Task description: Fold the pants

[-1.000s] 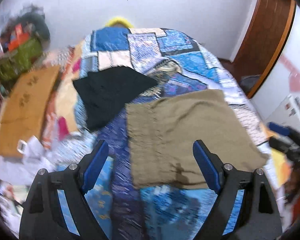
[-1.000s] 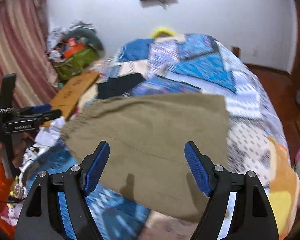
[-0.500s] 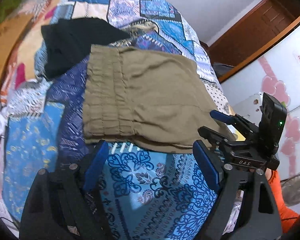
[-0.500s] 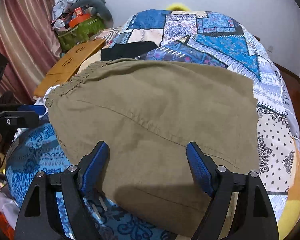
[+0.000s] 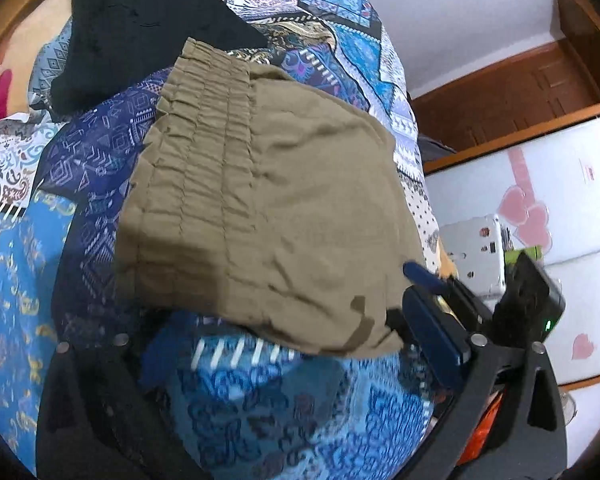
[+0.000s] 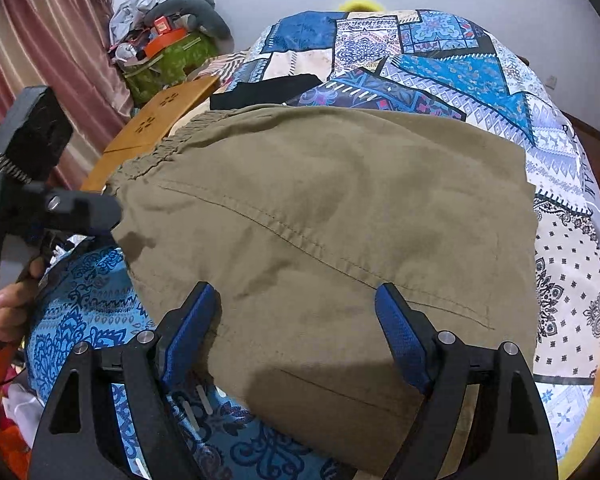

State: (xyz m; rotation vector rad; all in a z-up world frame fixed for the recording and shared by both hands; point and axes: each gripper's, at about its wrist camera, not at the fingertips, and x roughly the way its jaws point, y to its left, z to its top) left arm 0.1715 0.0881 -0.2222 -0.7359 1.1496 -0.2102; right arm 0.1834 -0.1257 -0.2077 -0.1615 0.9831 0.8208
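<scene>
Pants [image 6: 328, 220] x1, olive, flat on bed [image 6: 560, 248]; black cloth [image 5: 140, 24] x1 behind. Grippers x2: left gripper [image 5: 296, 344] just widened, near hem between jaws, unclamped; right gripper [image 6: 296, 312] apart over pants.

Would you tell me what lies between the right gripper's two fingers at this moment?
In the right wrist view, the open right gripper has only the olive pants under the gap between its fingers; the pads do not pinch the cloth.

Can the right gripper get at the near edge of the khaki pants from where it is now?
Probably yes. The right gripper is open right over the near part of the khaki pants, nothing on the cloth between its fingers. The left gripper is off by the waistband corner, clear of that path.
</scene>
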